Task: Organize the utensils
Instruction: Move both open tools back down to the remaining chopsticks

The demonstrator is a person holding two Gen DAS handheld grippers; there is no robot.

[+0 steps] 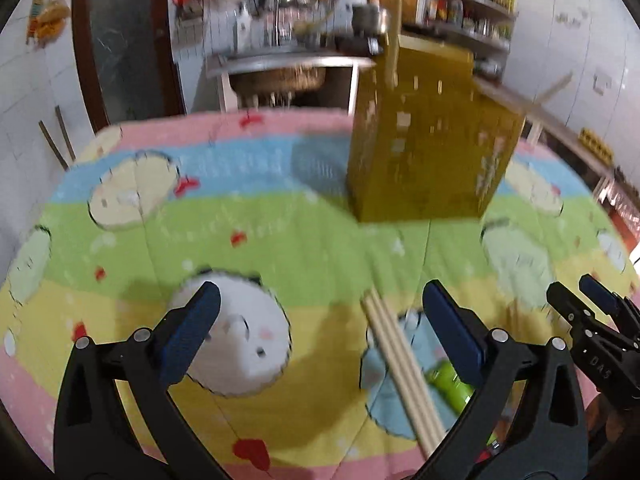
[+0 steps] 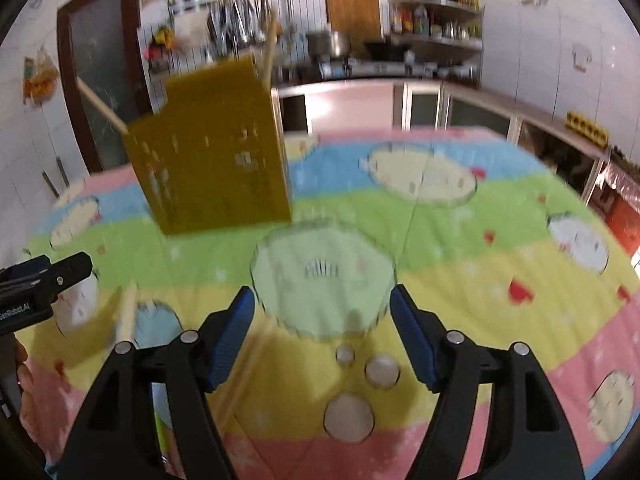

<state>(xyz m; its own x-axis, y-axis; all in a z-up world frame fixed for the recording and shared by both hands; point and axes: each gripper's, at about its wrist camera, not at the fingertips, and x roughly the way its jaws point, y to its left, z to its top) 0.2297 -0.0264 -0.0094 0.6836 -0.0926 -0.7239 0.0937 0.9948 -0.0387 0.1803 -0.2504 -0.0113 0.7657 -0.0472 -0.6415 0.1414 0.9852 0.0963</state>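
- Kitchen shelves, hanging ladles and white tiled walls ring a bench draped in a pastel striped cartoon-print cloth (image 1: 256, 216), seen through motion blur.
- One mustard-yellow perforated rectangular utensil holder (image 1: 424, 152) stands upright on the cloth, toward its far side.
- Two pale wooden chopsticks (image 2: 269, 53) poke from the holder's top, one rising near-vertical, the other leaning out sideways over the edge.
- One pair of pale wooden chopsticks (image 1: 400, 364) lies flat on the cloth, side by side and touching, near the left claw's right-hand finger.
- One small lime-green object (image 1: 450, 386) lies just beside that pair; what it is cannot be made out.
- Left claw (image 1: 320, 330), black with blue pads, hovers low over the cloth with its fingers spread wide, holding nothing.
- Right claw (image 2: 322, 338), of the same make, is likewise spread apart and holds nothing, poised above the cloth and aimed past the holder, which sits to its left.
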